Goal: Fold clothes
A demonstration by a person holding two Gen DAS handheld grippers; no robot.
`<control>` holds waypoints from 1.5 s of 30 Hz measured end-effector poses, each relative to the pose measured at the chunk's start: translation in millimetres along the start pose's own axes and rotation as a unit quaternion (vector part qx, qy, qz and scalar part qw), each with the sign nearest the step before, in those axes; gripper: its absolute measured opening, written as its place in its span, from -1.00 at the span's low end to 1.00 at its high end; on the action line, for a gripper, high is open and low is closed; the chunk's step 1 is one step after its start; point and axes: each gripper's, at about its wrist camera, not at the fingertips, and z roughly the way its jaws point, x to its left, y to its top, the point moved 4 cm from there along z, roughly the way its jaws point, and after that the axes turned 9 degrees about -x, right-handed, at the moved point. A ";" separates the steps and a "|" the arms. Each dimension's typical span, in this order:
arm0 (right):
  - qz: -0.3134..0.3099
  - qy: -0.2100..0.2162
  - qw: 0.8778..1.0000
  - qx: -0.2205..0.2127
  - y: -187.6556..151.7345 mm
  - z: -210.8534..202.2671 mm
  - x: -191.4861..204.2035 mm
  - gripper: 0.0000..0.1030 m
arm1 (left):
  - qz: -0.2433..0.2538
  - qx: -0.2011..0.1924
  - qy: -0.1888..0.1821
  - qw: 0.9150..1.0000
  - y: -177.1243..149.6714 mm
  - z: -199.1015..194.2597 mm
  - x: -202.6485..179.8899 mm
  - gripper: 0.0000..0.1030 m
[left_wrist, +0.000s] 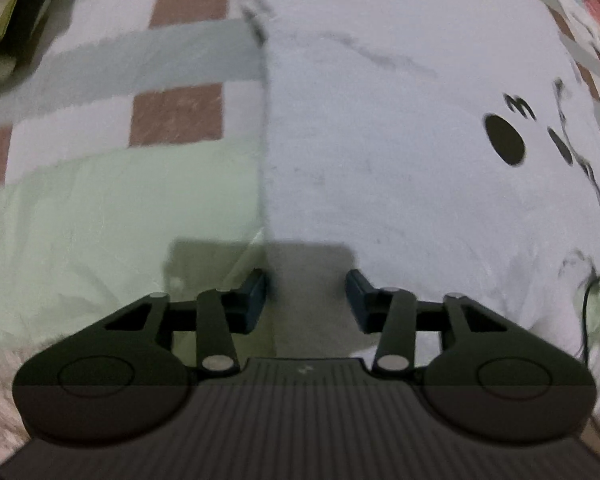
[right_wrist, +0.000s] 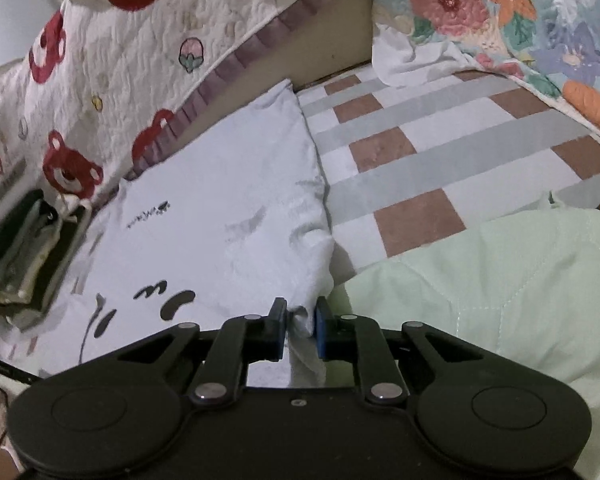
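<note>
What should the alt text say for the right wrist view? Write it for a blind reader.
The right gripper pinches a bunched edge of a white printed garment lying on a checked bedsheet. A pale green quilt lies to the right, a bear-print quilt behind.

Dim indoor light, motion-blurred left view, sharper right, fisheye-warped edges.

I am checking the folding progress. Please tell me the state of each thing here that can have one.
White garment: spread flat on the bed, one edge pinched.
Right gripper: shut on the white garment's edge.
Left gripper: open, holding nothing, above the white garment's edge.
Green blanket: lying rumpled beside the white garment.
</note>
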 end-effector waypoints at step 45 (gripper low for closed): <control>0.194 0.076 0.978 -0.026 -16.0 18.7 -38.9 -0.61 | 0.040 -0.125 -0.036 0.991 -3.1 -11.5 -51.9 -0.78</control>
